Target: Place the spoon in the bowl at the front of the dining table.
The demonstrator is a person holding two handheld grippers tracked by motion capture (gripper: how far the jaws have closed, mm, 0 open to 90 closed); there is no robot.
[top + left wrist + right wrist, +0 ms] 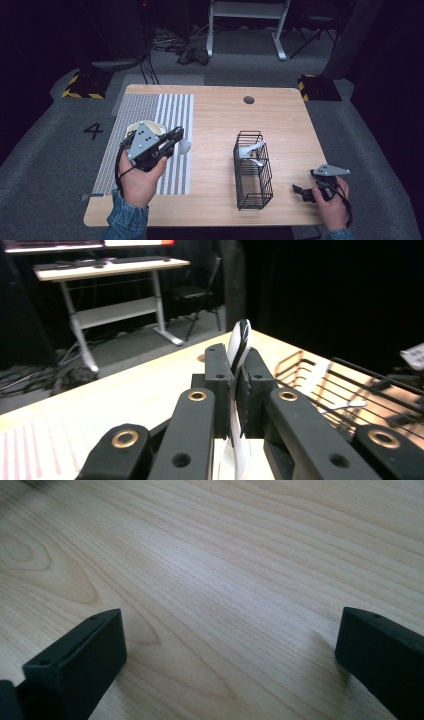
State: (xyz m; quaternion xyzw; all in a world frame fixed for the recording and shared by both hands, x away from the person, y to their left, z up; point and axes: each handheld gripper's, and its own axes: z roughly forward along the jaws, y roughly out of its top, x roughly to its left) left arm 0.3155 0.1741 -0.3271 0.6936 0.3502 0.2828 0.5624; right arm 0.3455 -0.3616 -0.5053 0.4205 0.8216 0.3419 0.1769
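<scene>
Currently, item by item, as held and as placed around your grippers:

1. Left gripper (174, 138): raised above the striped mat (176, 107), jaws clenched edge-on around a thin white piece with a dark rim, likely a spoon (239, 347). In the high view its pale rounded end (185, 145) pokes out just beyond the jaw tips. Your left hand (140, 180) grips the body from below.

2. Pale bowl (156, 128): on the mat, directly behind your left gripper and partly hidden by its grey plate.

3. Wire basket (253, 171): black, standing on the table (220, 115) between your two grippers, ahead and to the right of the left one. White utensils (251, 150) lie inside, towards its far end.

4. Right gripper (299, 190): low by the near right corner of the table, just right of the basket, jaws spread wide and holding nothing. Its own view shows bare wood (215, 580) between the two black jaws. Your right hand (332, 202) holds it from behind.
</scene>
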